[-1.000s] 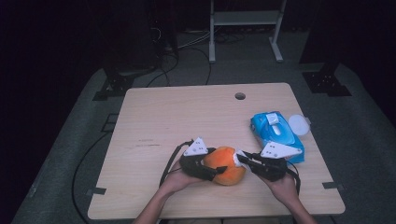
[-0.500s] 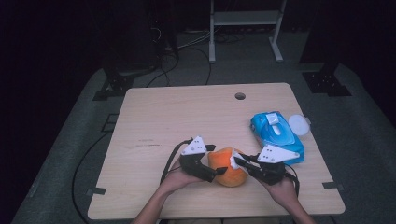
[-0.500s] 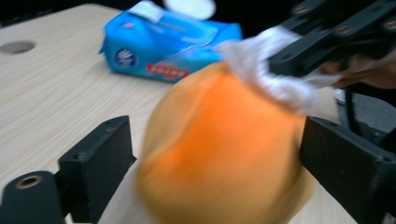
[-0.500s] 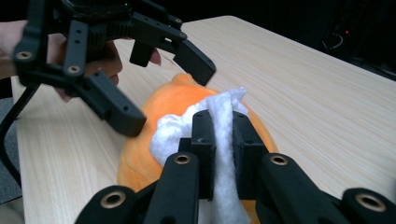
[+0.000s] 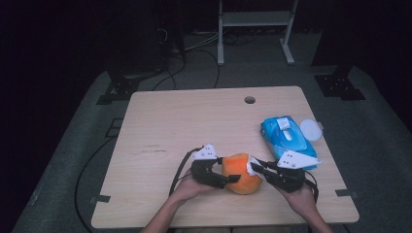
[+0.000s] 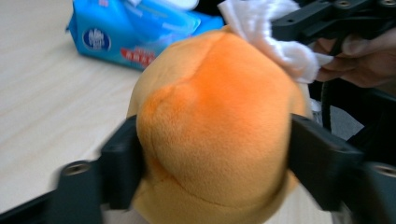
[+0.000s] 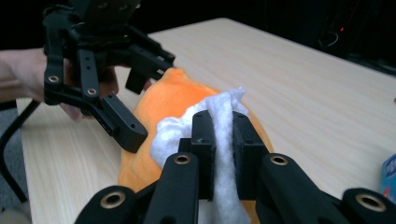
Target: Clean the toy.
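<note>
I am cleaning the orange plush toy [image 5: 241, 173]. It sits on the desk [image 5: 194, 121] near the front edge, right between my two hands.

My left tool [image 5: 228, 180] has just been closing its jaws around the toy. In the left tool view the jaws sit on both sides of the soft orange toy [image 6: 215, 130] and press into it, so it is held in place. My right tool [image 7: 223, 140] is squeezed tight on a white wipe [image 7: 219, 135]. The wipe [image 5: 253, 167] rests on the top of the toy, on the side near my right hand.

I think I am at the wiping step now. Next I need to rub the wipe across the fuzzy top while my left tool keeps the toy from rolling. I should push gently, because the toy is squishy and could slip out.

The blue pack of wipes [image 5: 286, 137] lies farther back on my right, beside a small round lid [image 5: 311, 130].
</note>
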Tool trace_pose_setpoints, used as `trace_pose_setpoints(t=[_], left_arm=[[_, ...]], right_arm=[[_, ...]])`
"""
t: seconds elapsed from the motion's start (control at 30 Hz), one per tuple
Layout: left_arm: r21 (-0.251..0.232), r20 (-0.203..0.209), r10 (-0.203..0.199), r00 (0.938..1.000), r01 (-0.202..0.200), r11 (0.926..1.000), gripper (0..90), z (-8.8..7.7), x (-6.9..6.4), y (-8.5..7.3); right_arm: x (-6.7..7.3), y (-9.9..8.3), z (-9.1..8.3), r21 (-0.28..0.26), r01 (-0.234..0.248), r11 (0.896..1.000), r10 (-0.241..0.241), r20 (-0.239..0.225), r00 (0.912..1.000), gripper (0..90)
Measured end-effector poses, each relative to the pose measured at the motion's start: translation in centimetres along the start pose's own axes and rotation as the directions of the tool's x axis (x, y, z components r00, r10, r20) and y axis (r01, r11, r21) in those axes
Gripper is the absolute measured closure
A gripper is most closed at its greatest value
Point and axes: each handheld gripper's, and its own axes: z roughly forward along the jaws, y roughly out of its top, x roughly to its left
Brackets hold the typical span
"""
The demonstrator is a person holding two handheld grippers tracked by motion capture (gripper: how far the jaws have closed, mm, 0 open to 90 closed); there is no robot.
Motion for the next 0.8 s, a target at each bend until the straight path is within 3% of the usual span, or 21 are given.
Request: trace_pose_setpoints(t=[0.13, 0.23, 0.37, 0.43, 0.47, 0.5, 0.6, 0.7, 0.73, 0.8], left_arm=[[0.001, -0.007, 0.041, 0.9991, -0.041, 0.9991, 36.0, -1.3, -0.8, 1.2], [0.03, -0.039, 0.055, 0.9977, -0.054, 0.9981, 36.4, -1.6, -0.7, 1.2], [0.045, -0.061, 0.041, 0.9973, -0.039, 0.9982, 35.1, -1.1, -0.9, 1.0], [0.051, -0.065, 0.053, 0.9965, -0.05, 0.9975, 34.6, -0.9, -1.1, 1.0], [0.062, -0.067, 0.074, 0.995, -0.07, 0.9956, 34.5, -0.4, -1.4, 0.9], [0.071, -0.074, 0.09, 0.9932, -0.084, 0.9939, 34.5, -0.2, -1.5, 0.8], [0.071, -0.09, 0.082, 0.9925, -0.076, 0.9946, 34.7, -0.3, -1.4, 0.7], [0.068, -0.089, 0.08, 0.9928, -0.074, 0.9949, 34.6, -0.4, -1.3, 0.5], [0.066, -0.091, 0.078, 0.9928, -0.072, 0.9952, 34.5, -0.4, -1.2, 0.5], [0.059, -0.091, 0.07, 0.9934, -0.065, 0.9961, 34.0, -0.3, -1.2, 0.5]], right_arm=[[-0.4, 0.7, -0.3, -0.027, -0.011, 1.0, 0.011, -0.007, 0.9999, 80.9], [-0.5, 0.4, 0.1, -0.019, -0.035, 0.999, 0.035, -0.025, 0.9991, 80.9], [0.9, 0.9, 0.8, -0.021, 0.008, 1.0, -0.009, -0.031, 0.9995, 80.8], [1.4, 1.3, 1.1, -0.019, 0.036, 0.999, -0.036, -0.031, 0.9989, 80.8], [2.2, 2.1, 1.6, -0.011, 0.078, 0.997, -0.079, -0.037, 0.9962, 80.8], [2.3, 2.3, 1.8, -0.006, 0.084, 0.996, -0.085, -0.041, 0.9956, 80.8], [2.3, 2.8, 2.3, 0.018, 0.121, 0.993, -0.12, -0.022, 0.9925, 80.8], [1.8, 2.6, 2.1, 0.038, 0.124, 0.992, -0.125, 0.017, 0.9921, 80.8], [0.8, 2.0, 1.6, 0.05, 0.094, 0.994, -0.097, 0.048, 0.9941, 80.8], [0.1, 1.4, 1.1, 0.06, 0.079, 0.995, -0.083, 0.071, 0.994, 80.8]])
